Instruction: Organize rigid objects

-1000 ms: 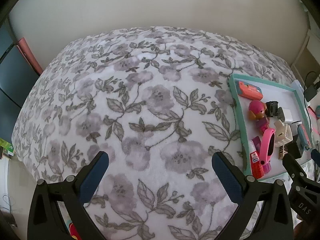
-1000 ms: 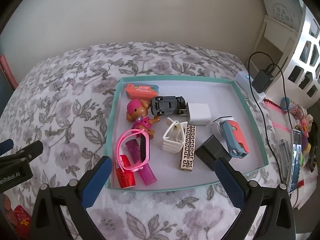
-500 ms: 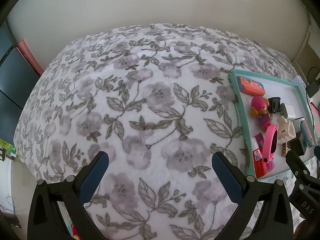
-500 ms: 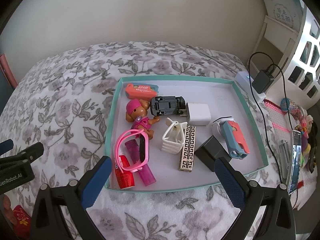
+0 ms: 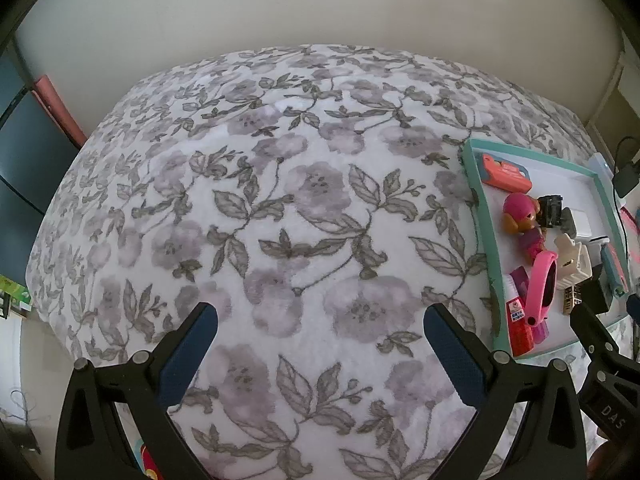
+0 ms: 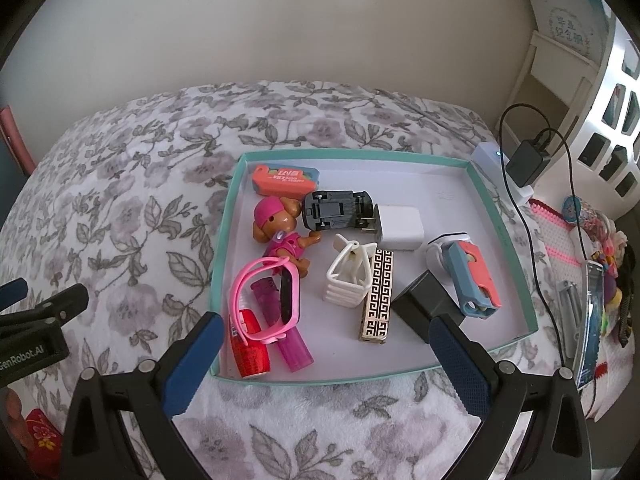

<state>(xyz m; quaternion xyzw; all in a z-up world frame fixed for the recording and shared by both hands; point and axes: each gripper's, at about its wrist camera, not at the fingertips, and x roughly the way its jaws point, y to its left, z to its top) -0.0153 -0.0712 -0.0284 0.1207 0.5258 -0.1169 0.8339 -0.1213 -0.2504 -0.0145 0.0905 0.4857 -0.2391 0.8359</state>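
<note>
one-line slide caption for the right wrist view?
Open right gripper hovers over the near edge of a teal tray of small rigid items on a floral blanket.

Left hand-held gripper [image 5: 320,344] hangs with its jaws spread wide and nothing between its blue-padded fingers [image 5: 188,356]. Right hand-held gripper [image 6: 324,360] is held the same way, fingers [image 6: 460,364] wide apart and empty. The two are side by side, each one's black tip showing at the edge of the other's view. A fingertip shows at the right view's lower left corner.
</note>
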